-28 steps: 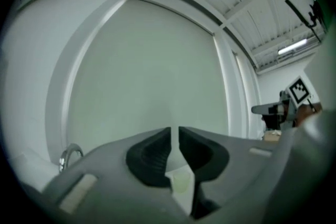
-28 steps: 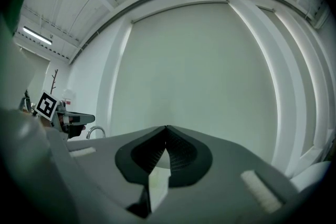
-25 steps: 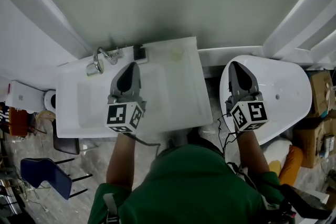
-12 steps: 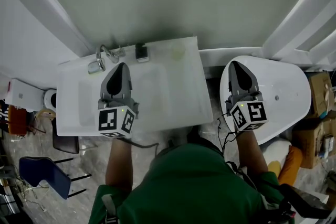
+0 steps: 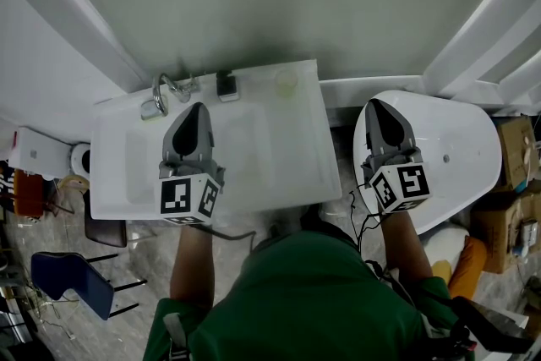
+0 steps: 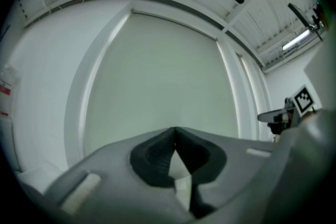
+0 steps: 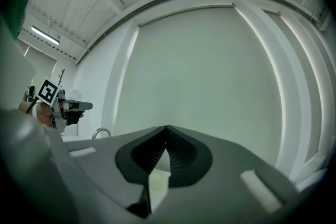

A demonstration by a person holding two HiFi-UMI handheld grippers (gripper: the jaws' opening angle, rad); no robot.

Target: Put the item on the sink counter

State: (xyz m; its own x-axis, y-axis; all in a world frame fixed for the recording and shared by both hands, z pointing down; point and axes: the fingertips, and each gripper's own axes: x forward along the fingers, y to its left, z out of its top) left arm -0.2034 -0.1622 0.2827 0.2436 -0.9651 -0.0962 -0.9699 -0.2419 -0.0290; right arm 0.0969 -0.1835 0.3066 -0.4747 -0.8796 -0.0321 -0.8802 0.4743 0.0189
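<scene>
The white sink counter (image 5: 110,182) fills the middle-left of the head view, with a white oval fixture (image 5: 465,148) just to its right. The left gripper (image 5: 199,104) hovers over the basin, its jaws together with nothing between them. The right gripper (image 5: 374,103) hangs over the left part of the oval fixture, jaws likewise closed and empty. At the counter's far edge stands the faucet (image 5: 165,89), and just right of it lies a small dark item (image 5: 226,85), resting on the counter and apart from both grippers. Further right is a pale round patch (image 5: 286,82), possibly soap, though it is too faint to tell. The placing looks done: the item sits on the counter and neither gripper carries anything, so little seems left but to draw the hands back.
</scene>
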